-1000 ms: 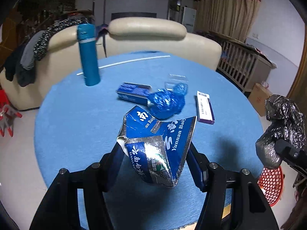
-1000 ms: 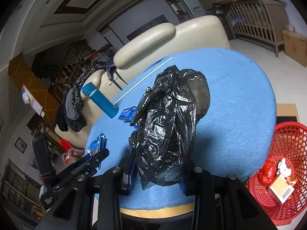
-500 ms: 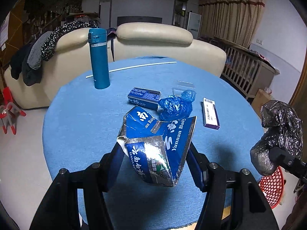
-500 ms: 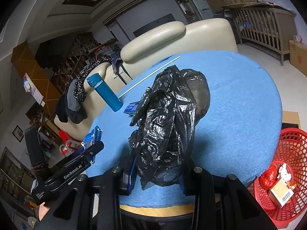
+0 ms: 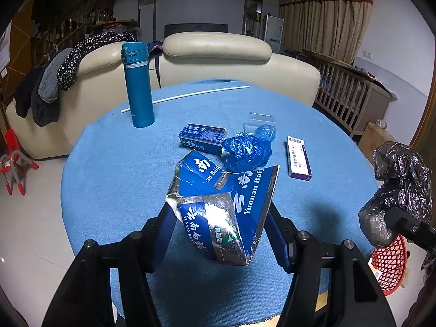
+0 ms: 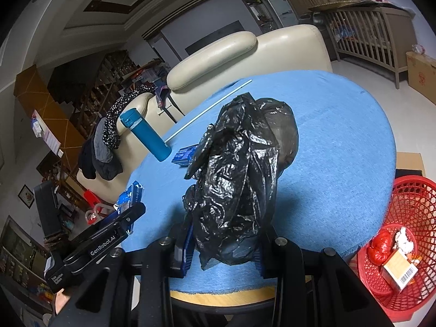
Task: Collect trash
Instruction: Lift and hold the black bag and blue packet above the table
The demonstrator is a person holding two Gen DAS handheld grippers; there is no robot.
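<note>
My left gripper (image 5: 220,218) is shut on a torn blue and silver carton (image 5: 220,204) and holds it above the near part of the round blue table (image 5: 114,169). My right gripper (image 6: 223,242) is shut on a crumpled black plastic bag (image 6: 239,179), held over the table's near right edge; the bag also shows in the left wrist view (image 5: 395,193). On the table lie a crumpled blue plastic bag (image 5: 245,150), a blue box (image 5: 203,137) and a white and purple box (image 5: 298,158). A red basket (image 6: 403,234) with trash stands on the floor to the right.
A teal thermos (image 5: 137,84) stands at the table's far left, with a white rod (image 5: 185,96) behind it. A small clear bag (image 5: 260,120) lies past the blue bag. A cream sofa (image 5: 218,54) is behind the table; a wooden crib (image 5: 351,92) is at right.
Both grippers have drawn back and up from the table with their loads still held, so more of the table shows. Nothing on the table moved.
</note>
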